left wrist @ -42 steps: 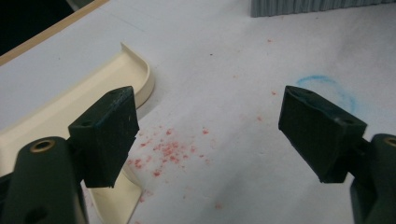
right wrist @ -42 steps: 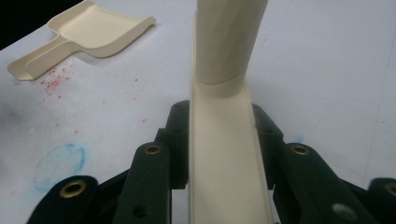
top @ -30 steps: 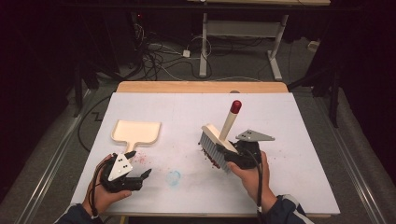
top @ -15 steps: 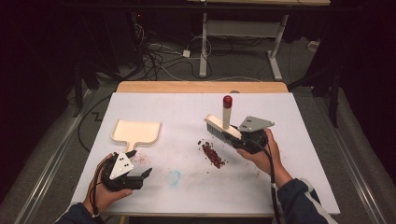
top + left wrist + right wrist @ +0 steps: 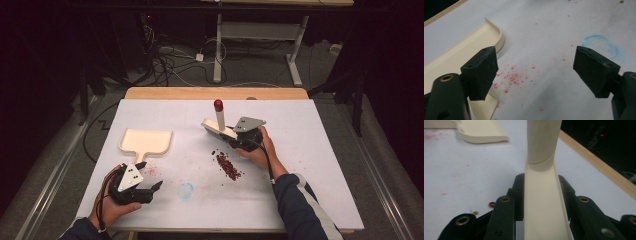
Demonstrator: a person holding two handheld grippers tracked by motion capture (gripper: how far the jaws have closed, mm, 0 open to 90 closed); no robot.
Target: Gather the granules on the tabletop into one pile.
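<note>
My right gripper [image 5: 240, 138] is shut on the back of a cream hand brush [image 5: 218, 125] with a red-tipped handle, held just above the white table beyond a small pile of dark red bits [image 5: 228, 167]. In the right gripper view the jaws clamp both sides of the brush [image 5: 542, 150], with my right gripper [image 5: 542, 202] low in the picture. A cream dustpan [image 5: 146, 140] lies empty at the left. My left gripper [image 5: 151, 174] rests open beside the dustpan's handle; in the left gripper view my left gripper [image 5: 534, 72] stands wide over pink specks [image 5: 511, 77], the dustpan [image 5: 461, 50] at its left.
A faint blue ring [image 5: 185, 190] marks the white table cover [image 5: 320, 165] near the front. The wooden table edge [image 5: 215, 93] runs along the far side. Cables and a metal desk frame [image 5: 218, 45] lie on the dark floor beyond.
The right gripper carried the brush away from the person, off the red bits, uncovering the pile. The left gripper stayed still.
</note>
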